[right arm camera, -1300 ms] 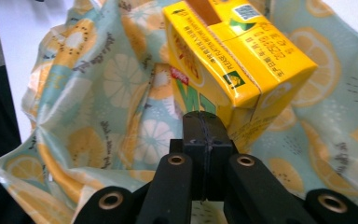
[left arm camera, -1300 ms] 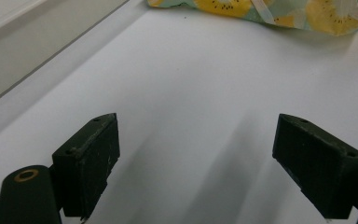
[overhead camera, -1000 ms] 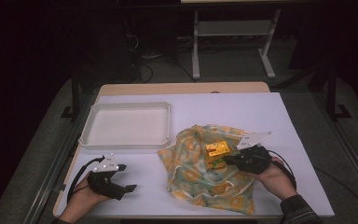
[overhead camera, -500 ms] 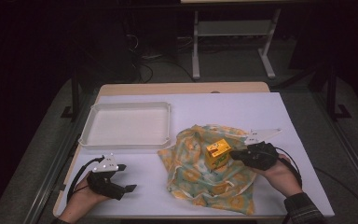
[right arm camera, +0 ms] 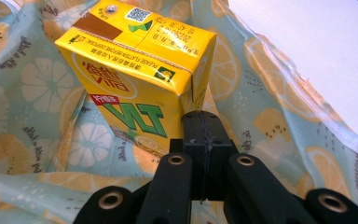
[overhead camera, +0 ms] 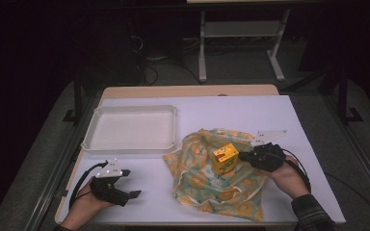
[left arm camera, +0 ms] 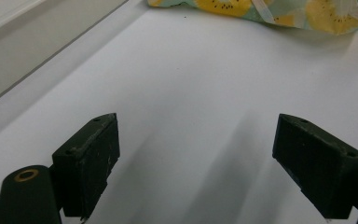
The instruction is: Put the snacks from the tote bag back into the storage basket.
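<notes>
Yellow carton (overhead camera: 225,158) stands upright on the cloth (overhead camera: 207,185) near the tabletop's (overhead camera: 250,113) right front, so it looks set in place; wrapping the cloth around it, probably the aim, is not begun. Right claw (overhead camera: 241,155) lies level, jaws closed with nothing between them, tip at the carton's side, perhaps touching it. Left claw (overhead camera: 131,184) rests near the front left corner, jaws wide open and empty, forearm flat. White tray (overhead camera: 131,144) sits toward the back left.
</notes>
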`<action>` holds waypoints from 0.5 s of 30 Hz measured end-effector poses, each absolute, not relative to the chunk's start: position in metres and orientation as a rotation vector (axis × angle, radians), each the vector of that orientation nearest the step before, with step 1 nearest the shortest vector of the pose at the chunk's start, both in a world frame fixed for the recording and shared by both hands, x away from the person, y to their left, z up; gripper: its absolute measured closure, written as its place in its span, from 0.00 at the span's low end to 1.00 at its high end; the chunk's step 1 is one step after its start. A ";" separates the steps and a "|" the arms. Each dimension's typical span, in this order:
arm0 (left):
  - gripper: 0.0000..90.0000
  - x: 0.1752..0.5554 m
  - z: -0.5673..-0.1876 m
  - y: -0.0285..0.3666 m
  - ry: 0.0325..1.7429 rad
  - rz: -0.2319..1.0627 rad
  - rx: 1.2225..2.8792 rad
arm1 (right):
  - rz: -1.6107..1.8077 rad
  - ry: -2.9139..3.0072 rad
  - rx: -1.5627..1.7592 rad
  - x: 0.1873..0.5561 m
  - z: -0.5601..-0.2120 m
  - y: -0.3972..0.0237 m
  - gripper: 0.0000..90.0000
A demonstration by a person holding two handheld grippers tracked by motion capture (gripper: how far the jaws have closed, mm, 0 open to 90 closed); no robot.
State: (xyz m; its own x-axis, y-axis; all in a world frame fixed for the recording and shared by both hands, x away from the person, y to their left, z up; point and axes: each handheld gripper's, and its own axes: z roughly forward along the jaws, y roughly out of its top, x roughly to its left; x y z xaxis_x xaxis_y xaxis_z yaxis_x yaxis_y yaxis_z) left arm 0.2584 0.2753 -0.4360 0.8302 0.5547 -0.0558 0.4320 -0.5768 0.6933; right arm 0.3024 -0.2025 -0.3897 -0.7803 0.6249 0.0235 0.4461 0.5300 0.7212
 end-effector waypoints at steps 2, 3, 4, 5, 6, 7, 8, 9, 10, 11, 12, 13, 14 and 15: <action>0.16 0.258 -0.436 0.275 0.719 0.214 2.271 | 1.094 2.536 0.903 0.303 -0.390 -0.201 1.00; 0.16 0.258 -0.436 0.274 0.716 0.214 2.275 | 1.097 2.534 0.898 0.303 -0.391 -0.200 1.00; 0.16 0.258 -0.435 0.275 0.710 0.216 2.281 | 1.098 2.541 0.896 0.304 -0.391 -0.199 1.00; 0.16 0.258 -0.435 0.275 0.709 0.217 2.281 | 1.099 2.540 0.892 0.304 -0.391 -0.198 1.00; 0.16 0.258 -0.436 0.274 0.717 0.214 2.271 | 1.095 2.544 0.886 0.304 -0.391 -0.197 1.00; 0.16 0.258 -0.436 0.275 0.719 0.213 2.272 | 1.093 2.546 0.882 0.304 -0.391 -0.195 1.00; 0.16 0.258 -0.436 0.275 0.722 0.212 2.271 | 1.093 2.546 0.882 0.304 -0.392 -0.194 1.00; 0.16 0.258 -0.436 0.275 0.723 0.212 2.270 | 1.095 2.550 0.880 0.305 -0.392 -0.193 1.00; 0.16 0.258 -0.436 0.275 0.721 0.212 2.272 | 1.094 2.551 0.879 0.305 -0.392 -0.191 1.00; 0.16 0.258 -0.436 0.275 0.717 0.213 2.273 | 1.095 2.551 0.871 0.305 -0.392 -0.190 1.00; 0.16 0.258 -0.436 0.274 0.715 0.214 2.273 | 1.096 2.556 0.865 0.306 -0.392 -0.189 1.00; 0.16 0.258 -0.436 0.274 0.716 0.213 2.276 | 1.095 2.557 0.864 0.306 -0.392 -0.188 1.00; 0.16 0.258 -0.436 0.274 0.716 0.213 2.276 | 1.099 2.557 0.859 0.307 -0.392 -0.186 1.00; 0.16 0.258 -0.436 0.274 0.715 0.213 2.274 | 1.099 2.561 0.854 0.307 -0.392 -0.185 1.00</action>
State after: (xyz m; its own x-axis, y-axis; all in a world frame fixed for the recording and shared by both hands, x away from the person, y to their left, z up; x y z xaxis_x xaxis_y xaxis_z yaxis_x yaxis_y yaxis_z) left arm 0.2580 0.2745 -0.4359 0.8316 0.5525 -0.0568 0.4314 -0.5782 0.6925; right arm 0.3074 -0.1850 -0.3919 -0.8050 0.5929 0.0203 0.4233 0.5501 0.7199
